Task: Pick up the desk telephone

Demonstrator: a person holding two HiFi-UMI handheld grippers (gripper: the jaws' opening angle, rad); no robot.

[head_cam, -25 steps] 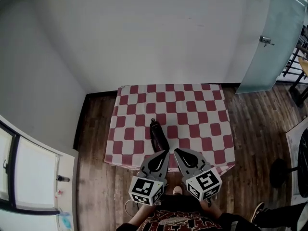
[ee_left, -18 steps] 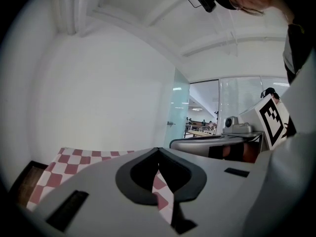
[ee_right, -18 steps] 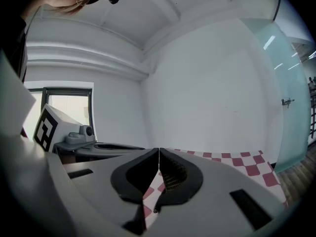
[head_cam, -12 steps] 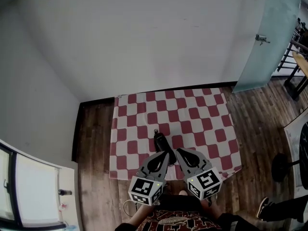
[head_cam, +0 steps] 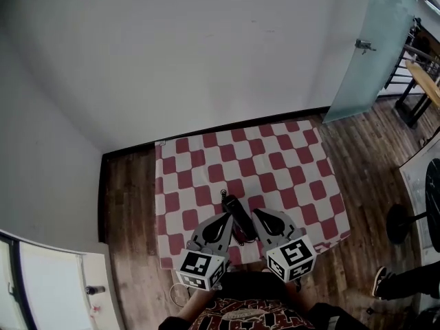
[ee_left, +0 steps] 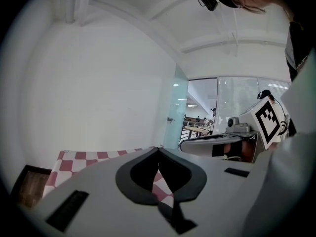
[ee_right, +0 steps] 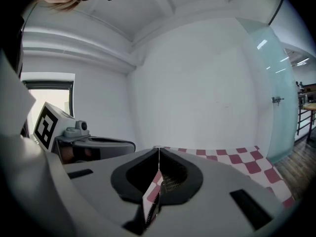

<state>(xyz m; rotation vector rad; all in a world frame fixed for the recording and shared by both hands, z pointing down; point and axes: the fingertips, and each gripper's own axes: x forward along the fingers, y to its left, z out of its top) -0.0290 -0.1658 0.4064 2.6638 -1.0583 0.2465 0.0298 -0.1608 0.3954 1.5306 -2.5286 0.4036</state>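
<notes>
The desk telephone (head_cam: 234, 207) is a dark, narrow shape lying on the near half of a table with a red-and-white checked cloth (head_cam: 275, 163). In the head view my left gripper (head_cam: 232, 217) sits just left of it and my right gripper (head_cam: 255, 213) just right of it, so the phone's near end lies between the two. I cannot tell whether either touches it. In the left gripper view the left gripper (ee_left: 158, 148) has its tips together with nothing in them. The right gripper (ee_right: 158, 147) is likewise shut and empty. Neither gripper view shows the phone.
A white wall (head_cam: 206, 60) rises behind the table, with wooden floor (head_cam: 130, 198) around it. A frosted glass door (head_cam: 371, 47) stands at the back right. A black chair base (head_cam: 405, 224) and a person's shoe (head_cam: 378, 280) are at the right.
Both grippers have moved forward from the table's near edge and now flank the phone's near end. Both stayed shut. The phone has not shifted on the cloth.
</notes>
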